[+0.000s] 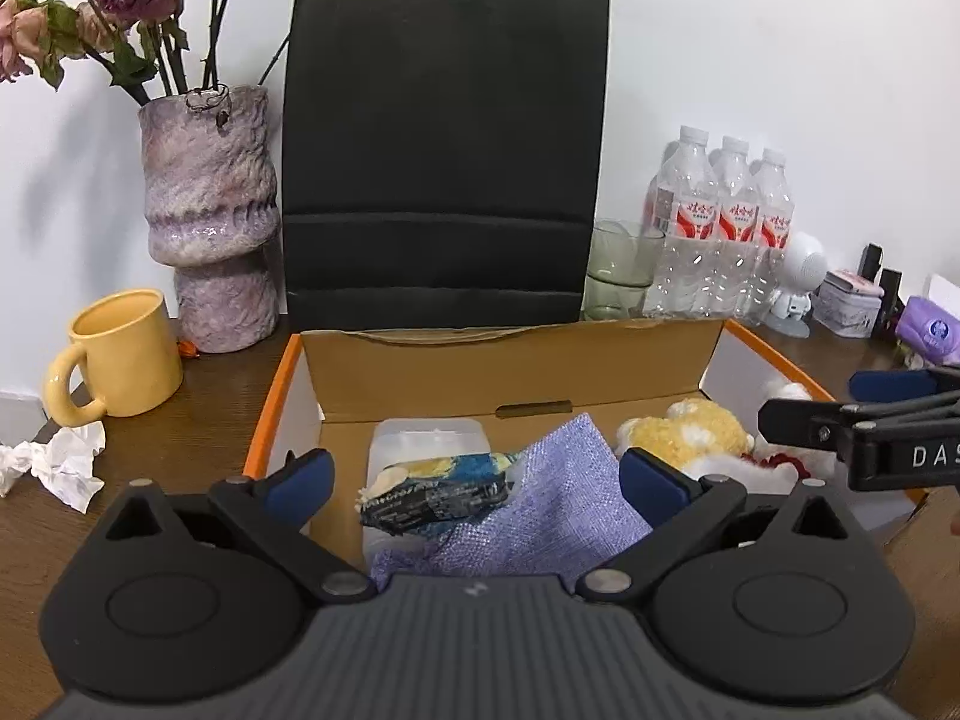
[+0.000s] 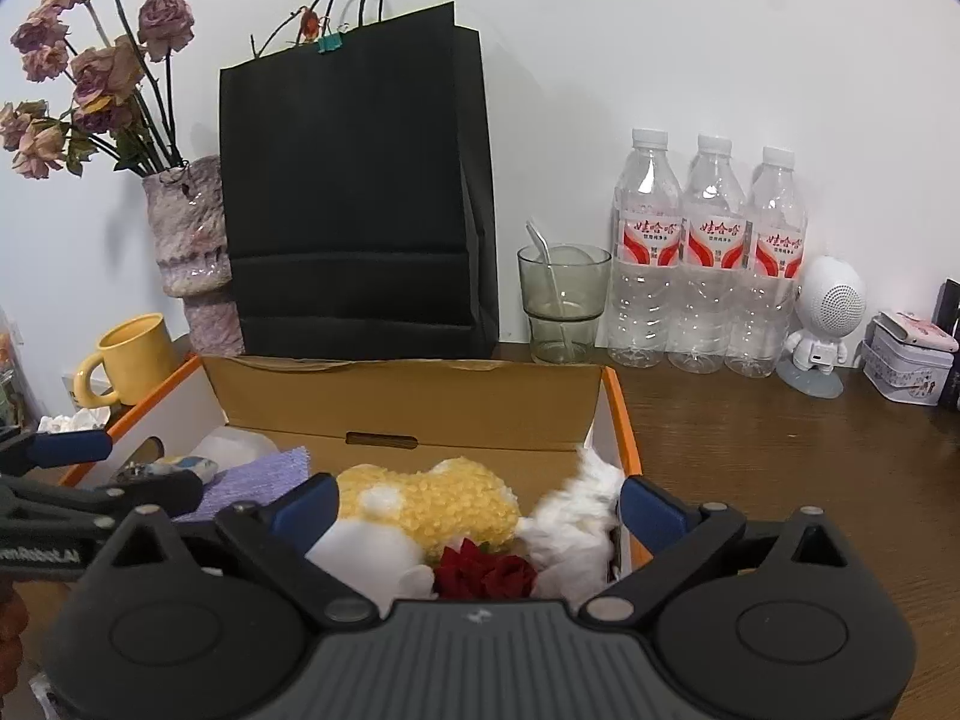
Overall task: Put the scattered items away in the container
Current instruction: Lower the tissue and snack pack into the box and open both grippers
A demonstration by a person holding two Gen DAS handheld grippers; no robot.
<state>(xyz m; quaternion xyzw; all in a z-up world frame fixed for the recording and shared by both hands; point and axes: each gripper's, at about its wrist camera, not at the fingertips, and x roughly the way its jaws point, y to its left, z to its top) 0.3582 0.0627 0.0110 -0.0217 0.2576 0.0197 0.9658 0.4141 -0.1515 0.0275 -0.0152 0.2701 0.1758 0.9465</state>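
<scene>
Tissue [image 1: 57,465], crumpled, lies on the desk [image 1: 198,438] left of the box [image 1: 273,396] and, by judgement, is the one scattered item not yet tidied; it is very light and soft, will crush rather than slip, and is best pinched across its raised middle. Beside it stands a yellow mug [image 1: 117,354], rigid and breakable, which may not belong to the task. The left tool [image 1: 474,480] hangs over the near left part of the box with its jaws wide apart and nothing between the pads. Below it, inside the box, rest a clear tub [image 1: 429,438], a crinkled packet [image 1: 438,489] and a purple cloth [image 1: 564,504]; the packet looks light and slippery, the cloth limp. Further right, the right tool [image 2: 474,501] is likewise spread wide and holds nothing, poised over a yellow plush [image 2: 444,498], a red flower [image 2: 486,573] and white fluff [image 2: 576,528], all lying in the right part of the box. These are soft and light; the plush should be gripped around its body. The bottles [image 2: 708,252] at the wall appear empty, light and smooth.
</scene>
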